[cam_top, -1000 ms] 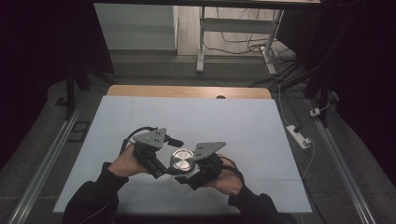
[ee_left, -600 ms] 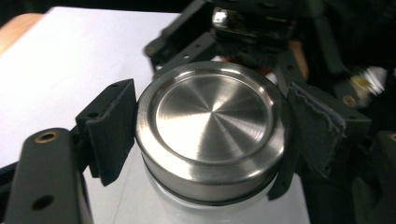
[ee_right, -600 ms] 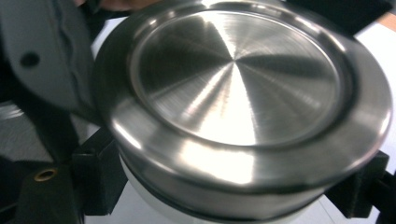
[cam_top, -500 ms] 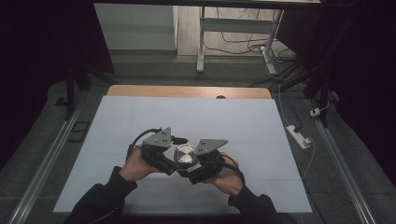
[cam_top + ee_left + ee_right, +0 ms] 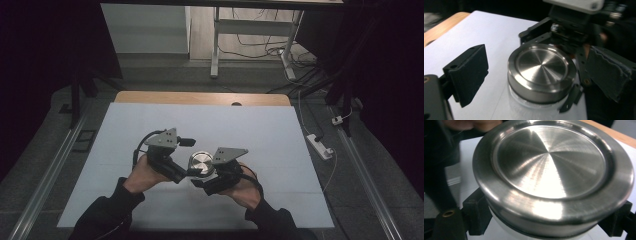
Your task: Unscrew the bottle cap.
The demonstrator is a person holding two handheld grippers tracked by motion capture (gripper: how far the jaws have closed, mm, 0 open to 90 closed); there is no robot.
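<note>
I've got a jar [image 5: 201, 167] w/ a steel lid [image 5: 541, 66] standing on the bench [image 5: 280, 150], near the front edge, about mid-width, right between my two hands. My right gripper [image 5: 207, 181] is clamped on the jar's body just under the lid; in the right gripper view the black pads [image 5: 477, 213] press the clear wall on both sides, so the jar is pinned upright. My left gripper [image 5: 186, 171] has just been opening. In the left gripper view its jaws stand apart from the lid, one pad [image 5: 470, 72] well clear on the left, the other at the right not touching either, w/ the lid between them but no grip on it.

Step in hand, as I read it: working the lid round, one bite at a time, w/ the right holding the jar steady. The left looks to be between bites, let go to reset.

Next move, I'd say: turn the left wrist back, centre the jaws on the lid's rim, level w/ it, close firmly, then twist. The rim is smooth steel and may slip, so the squeeze has to be square. Right must keep its hold, or the jar spins along.
</note>
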